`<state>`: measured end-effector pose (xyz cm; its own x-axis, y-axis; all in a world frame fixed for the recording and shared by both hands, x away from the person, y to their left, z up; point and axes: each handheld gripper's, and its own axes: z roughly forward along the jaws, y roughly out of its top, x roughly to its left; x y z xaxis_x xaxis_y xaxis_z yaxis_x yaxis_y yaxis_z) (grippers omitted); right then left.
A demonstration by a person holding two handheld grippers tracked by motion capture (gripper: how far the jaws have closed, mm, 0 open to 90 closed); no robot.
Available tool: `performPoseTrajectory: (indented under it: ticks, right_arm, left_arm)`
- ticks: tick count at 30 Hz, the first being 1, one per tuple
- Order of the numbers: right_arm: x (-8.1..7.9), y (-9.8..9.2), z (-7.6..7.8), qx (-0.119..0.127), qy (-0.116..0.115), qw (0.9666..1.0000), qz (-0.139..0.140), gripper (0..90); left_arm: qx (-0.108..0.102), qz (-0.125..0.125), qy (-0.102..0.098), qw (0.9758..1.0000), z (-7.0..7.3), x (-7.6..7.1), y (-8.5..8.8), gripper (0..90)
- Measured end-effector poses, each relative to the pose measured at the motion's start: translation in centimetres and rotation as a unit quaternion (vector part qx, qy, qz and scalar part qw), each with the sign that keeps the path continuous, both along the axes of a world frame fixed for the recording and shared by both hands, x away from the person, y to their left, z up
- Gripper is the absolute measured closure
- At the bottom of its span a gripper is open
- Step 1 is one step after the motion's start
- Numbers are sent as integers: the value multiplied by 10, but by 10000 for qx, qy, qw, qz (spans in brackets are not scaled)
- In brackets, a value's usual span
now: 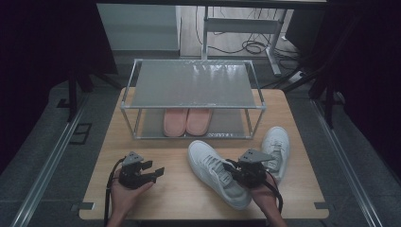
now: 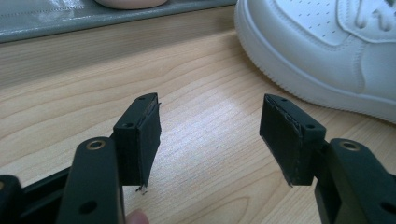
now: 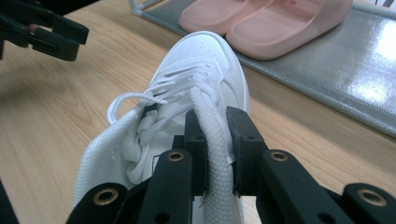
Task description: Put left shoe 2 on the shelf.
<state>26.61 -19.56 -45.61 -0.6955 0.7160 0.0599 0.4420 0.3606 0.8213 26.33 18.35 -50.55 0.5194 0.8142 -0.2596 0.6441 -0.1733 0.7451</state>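
A white sneaker (image 1: 213, 168) lies on the wooden table (image 1: 175, 189), its toe toward the rack. My right gripper (image 1: 235, 170) is shut on its padded collar. In the right gripper view the jaws (image 3: 217, 121) pinch that collar of the sneaker (image 3: 205, 70), laces just beyond. A second white sneaker (image 1: 276, 146) sits to the right, behind that hand. My left gripper (image 1: 153, 169) is held low over the table at the left, open. In the left gripper view its pads (image 2: 210, 126) stand wide apart over bare wood, the sneaker's toe (image 2: 327, 51) off to the upper right.
A metal two-shelf shoe rack (image 1: 194, 85) stands at the table's far side. A pair of pink slippers (image 1: 187, 121) rests on its lower shelf (image 3: 336, 79). The table's front edge runs just below both hands.
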Motion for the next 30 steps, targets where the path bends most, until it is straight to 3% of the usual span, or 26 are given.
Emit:
performPoseTrajectory:
  ticks: [18,30]
  right_arm:
    - [-14,-15,29,525,-439,9976,61,805]
    - [-16,-19,37,709,-563,9959,39,805]
  left_arm:
    - [21,-15,26,10000,-1,0,-1,389]
    - [26,-13,49,10000,-2,1,-2,389]
